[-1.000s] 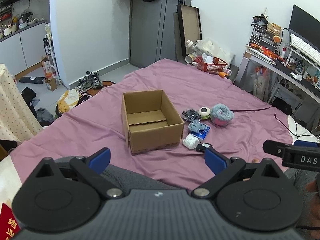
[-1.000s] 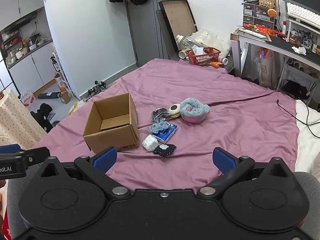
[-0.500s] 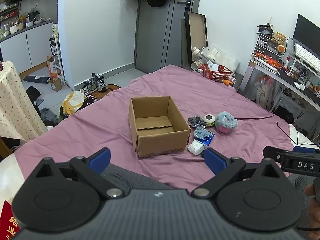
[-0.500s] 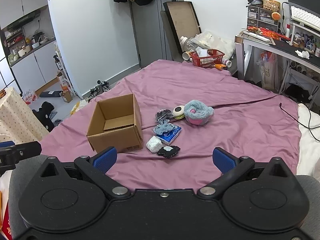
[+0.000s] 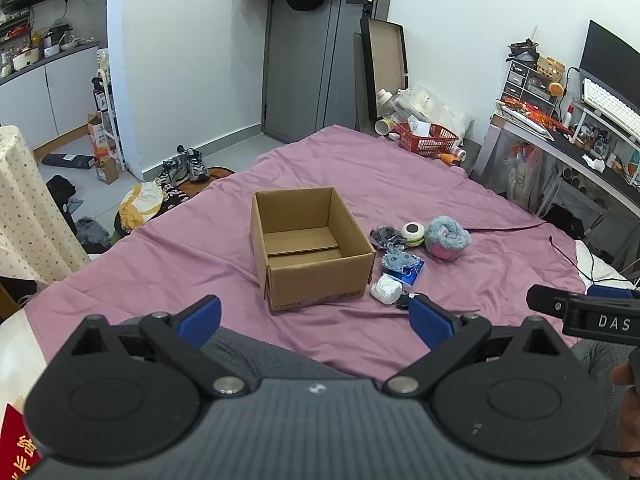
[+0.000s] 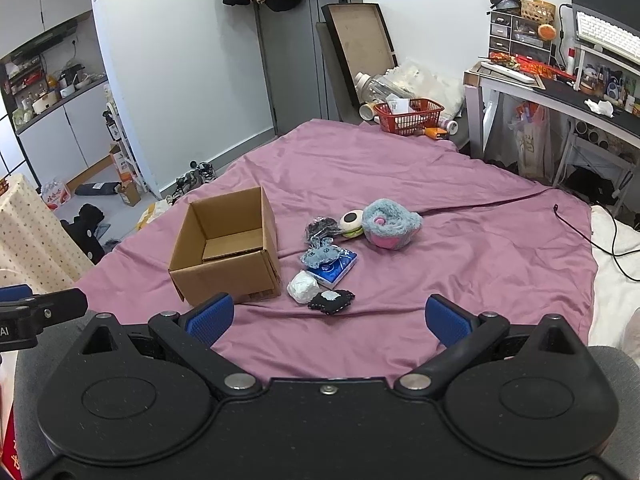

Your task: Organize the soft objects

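purple bedspread [image 6: 460,264] | fluffy grey-pink plush [image 6: 390,229], upright cardboard box [image 6: 228,250] | both jaws released

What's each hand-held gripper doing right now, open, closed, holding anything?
Left hand-held gripper: open, holding nothing.
Right hand-held gripper: open, holding nothing.

So there's one open cardboard box [image 6: 228,250] on the bed, and just right of it six small soft things [image 6: 320,256], plus one blue tissue pack [image 6: 336,267].
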